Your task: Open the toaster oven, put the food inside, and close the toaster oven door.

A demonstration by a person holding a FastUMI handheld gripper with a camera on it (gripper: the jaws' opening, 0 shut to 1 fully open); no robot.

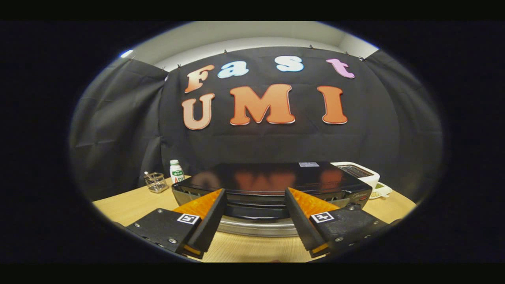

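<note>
From the gripper view, the claw [255, 211] has its two fingers spread well apart with nothing held between them. Just ahead of the fingers sits the toaster oven [272, 185], a dark, glossy-topped box standing on the wooden tabletop [130, 205]. The fingers straddle its front, one toward each side, and a metallic bar, probably the door handle [256, 228], runs across the gap between them low on the oven's front. The fingers hide the ends of that bar, so I cannot say for certain whether either finger touches the oven or merely hovers close to it.

Beyond the oven to its left, a small glass cup [156, 182] and a white bottle [176, 171] stand near each other on the tabletop. To the oven's right and a little behind it rests a white appliance [357, 170], with a small white dish [379, 192] just beside it holding something greenish; this may be the food, though it is too small to tell.

As for progress, the door looks closed and the claw carries no food, so the task seems to be at its very start: opening is at hand, with loading and closing both left.
</note>
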